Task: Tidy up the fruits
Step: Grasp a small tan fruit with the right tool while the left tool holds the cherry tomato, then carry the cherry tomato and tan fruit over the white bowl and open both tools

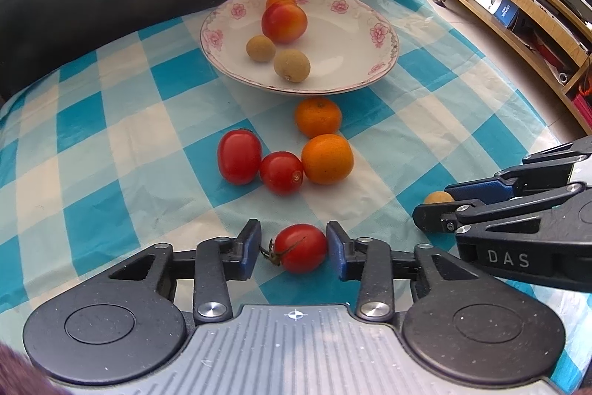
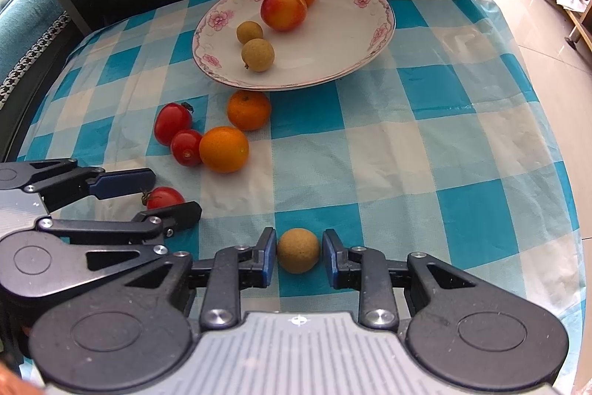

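Only legible txt: "DAS" in white on the right gripper (image 1: pixel 434 210) body.

Left gripper (image 1: pixel 292 248) jaws flank a cherry tomato (image 1: pixel 300 248).

My jaws wear blue pads. Between them sit a red tomato (image 1: pixel 300 248) and a tan longan (image 2: pixel 298 250). At twelve o'clock, a white plate (image 1: pixel 335 62) with pink flowers, on blue-checked cloth (image 1: pixel 111 121).

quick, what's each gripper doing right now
left gripper: open around a tomato, not yet clamped
right gripper: open around a longan, small gaps
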Tool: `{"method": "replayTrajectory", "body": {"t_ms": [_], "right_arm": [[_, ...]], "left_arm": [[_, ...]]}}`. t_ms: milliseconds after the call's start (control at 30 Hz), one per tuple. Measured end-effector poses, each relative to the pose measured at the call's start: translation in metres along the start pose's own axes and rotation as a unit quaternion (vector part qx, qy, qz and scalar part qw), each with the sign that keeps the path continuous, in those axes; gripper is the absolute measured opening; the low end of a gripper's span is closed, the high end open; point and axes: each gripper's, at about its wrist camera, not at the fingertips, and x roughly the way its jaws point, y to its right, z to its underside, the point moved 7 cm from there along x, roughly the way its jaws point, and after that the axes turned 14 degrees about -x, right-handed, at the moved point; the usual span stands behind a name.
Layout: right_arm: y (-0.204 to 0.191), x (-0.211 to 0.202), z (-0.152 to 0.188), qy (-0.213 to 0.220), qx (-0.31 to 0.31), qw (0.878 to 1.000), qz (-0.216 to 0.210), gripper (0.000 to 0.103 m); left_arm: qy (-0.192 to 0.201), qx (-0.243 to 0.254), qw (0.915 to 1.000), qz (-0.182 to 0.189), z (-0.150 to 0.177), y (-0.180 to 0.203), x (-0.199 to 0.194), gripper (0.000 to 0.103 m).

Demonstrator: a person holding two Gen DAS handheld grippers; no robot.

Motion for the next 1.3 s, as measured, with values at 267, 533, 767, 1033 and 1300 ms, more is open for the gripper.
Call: {"method": "replayTrajectory", "body": {"t_ms": [267,533,767,1033,1300], "right_arm": [[-0.005,-0.007,0.003,0.005,-0.008,1.0,0.007,0.029],[-0.007,-0.02,0.002,0.023,-0.001,1.0,0.006,0.029],[-0.009,-0.028,-0.004,0.039,0.0,0.999,0.004,0.029],[-0.008,-0.033,-0.014,0.052,0.001,0.999,0.005,0.029],[-0.001,-0.037,-0.025,0.066,0.009,0.998,0.007,0.029]], "left_arm": [[0.006,0.004,1.0,0.005,0.0,0.003,-0.007,0.044],[0.018,0.005,0.9997,0.013,-0.004,0.008,-0.018,0.044],[0.03,0.006,0.9994,0.014,-0.013,0.011,-0.022,0.044],[0.04,-0.001,0.999,0.016,-0.023,0.01,-0.025,0.043],[0.058,-0.002,0.9981,0.019,-0.043,0.013,-0.03,0.043]]}}
